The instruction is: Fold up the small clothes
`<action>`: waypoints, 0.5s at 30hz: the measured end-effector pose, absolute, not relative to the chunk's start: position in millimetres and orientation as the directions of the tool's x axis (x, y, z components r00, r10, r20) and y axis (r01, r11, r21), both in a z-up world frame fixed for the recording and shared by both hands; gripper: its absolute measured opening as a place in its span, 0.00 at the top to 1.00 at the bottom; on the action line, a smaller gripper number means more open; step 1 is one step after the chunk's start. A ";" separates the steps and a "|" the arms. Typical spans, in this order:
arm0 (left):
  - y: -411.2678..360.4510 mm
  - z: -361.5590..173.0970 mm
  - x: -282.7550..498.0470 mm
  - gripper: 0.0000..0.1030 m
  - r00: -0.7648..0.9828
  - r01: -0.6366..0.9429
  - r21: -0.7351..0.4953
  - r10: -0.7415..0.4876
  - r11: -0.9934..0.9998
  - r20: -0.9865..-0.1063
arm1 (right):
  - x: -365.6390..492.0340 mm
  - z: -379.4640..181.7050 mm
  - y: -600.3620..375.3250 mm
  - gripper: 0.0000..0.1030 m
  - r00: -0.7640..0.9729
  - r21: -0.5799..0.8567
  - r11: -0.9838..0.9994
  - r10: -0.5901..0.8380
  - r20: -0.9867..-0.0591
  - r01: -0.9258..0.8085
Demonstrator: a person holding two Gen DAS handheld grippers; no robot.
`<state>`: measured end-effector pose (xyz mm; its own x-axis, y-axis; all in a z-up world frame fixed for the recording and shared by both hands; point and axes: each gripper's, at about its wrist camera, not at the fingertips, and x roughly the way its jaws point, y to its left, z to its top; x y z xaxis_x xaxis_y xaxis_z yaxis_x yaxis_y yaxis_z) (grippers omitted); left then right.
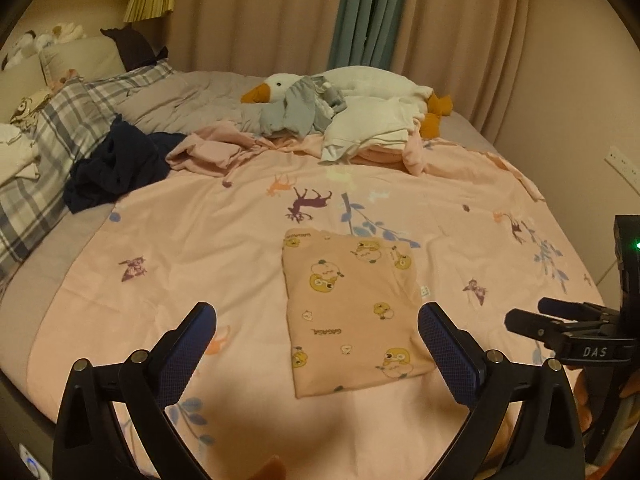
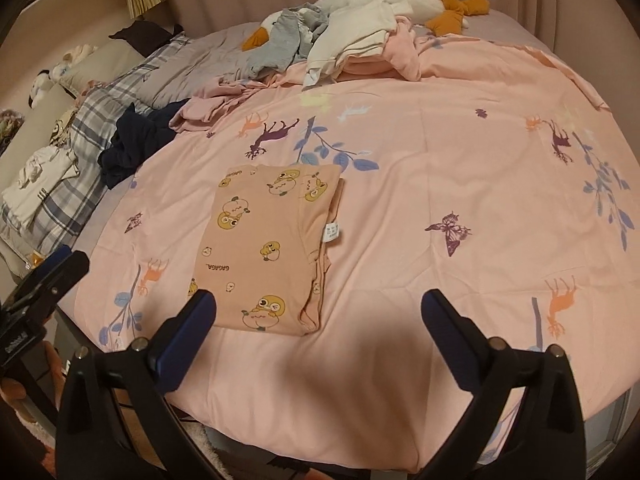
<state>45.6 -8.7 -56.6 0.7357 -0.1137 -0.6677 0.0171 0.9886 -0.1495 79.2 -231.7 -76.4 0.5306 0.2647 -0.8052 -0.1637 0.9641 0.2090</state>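
Note:
A small pink garment printed with yellow ducks (image 1: 352,312) (image 2: 268,248) lies folded into a flat rectangle on the pink bedspread (image 1: 192,240) (image 2: 440,184); a white label shows at its right edge. My left gripper (image 1: 316,316) hovers above its near end, open, with nothing between the fingers. My right gripper (image 2: 319,300) is open too, above the bedspread just right of the garment's near corner, and holds nothing. Each gripper shows at the edge of the other's view: the right gripper (image 1: 560,320) and the left gripper (image 2: 52,276).
Loose clothes are heaped at the far side of the bed: a white piece (image 1: 368,128), grey ones (image 1: 296,108), a pink one (image 1: 208,152) and a dark navy one (image 1: 116,164). A goose plush (image 1: 276,88) and plaid pillows (image 1: 52,132) lie behind them.

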 end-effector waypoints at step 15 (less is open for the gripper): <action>-10.4 -59.3 45.1 0.03 0.726 0.027 -0.152 -0.124 0.988 -0.676 | 76.4 -70.6 -222.2 0.00 0.543 0.176 0.969 0.244 -0.804 -0.176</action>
<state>45.1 -10.4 -59.3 0.7260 -0.1242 -0.6764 0.0274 0.9880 -0.1520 76.4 -222.2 -70.6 0.5426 0.2443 -0.8037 -0.1755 0.9686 0.1759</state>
